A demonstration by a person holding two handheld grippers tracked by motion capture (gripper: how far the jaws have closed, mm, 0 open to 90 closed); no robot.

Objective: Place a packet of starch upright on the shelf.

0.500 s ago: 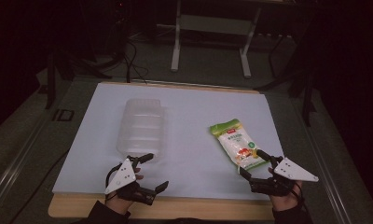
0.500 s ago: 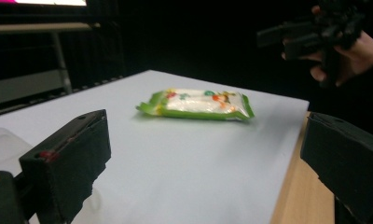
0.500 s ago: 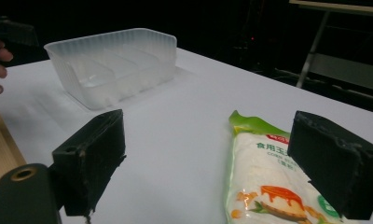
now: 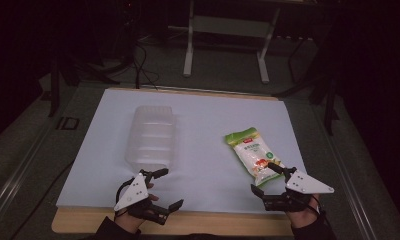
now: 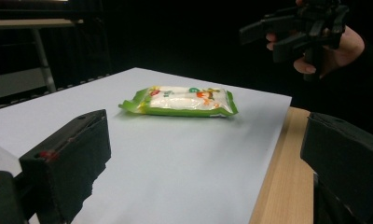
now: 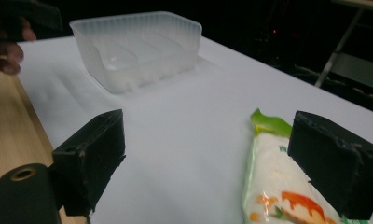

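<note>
A clear plastic tray [image 4: 151, 136] lies on the left half of the white sheet [image 4: 203, 115]. A green and white snack packet [image 4: 251, 152] lies flat on the right half. My left gripper [image 4: 170, 187] hovers open just in front of the tray's near end, with nothing between its jaws. The left gripper view looks across the sheet at the packet [image 5: 180, 100] between my open left gripper [image 5: 205, 135]. My right gripper [image 4: 262, 177] is open at the packet's near end, one jaw over its edge. In the right gripper view, the packet [image 6: 278, 186] lies beside the right jaw of that gripper [image 6: 208, 140], and the tray [image 6: 138, 46] sits farther off.
The sheet covers a wooden table whose bare front edge [image 4: 188, 222] runs under both hands. Behind the table stands a metal frame [image 4: 225, 45] on a dark floor with cables. The other hand and its gripper [image 5: 292, 28] hang at the upper right of the left gripper view.
</note>
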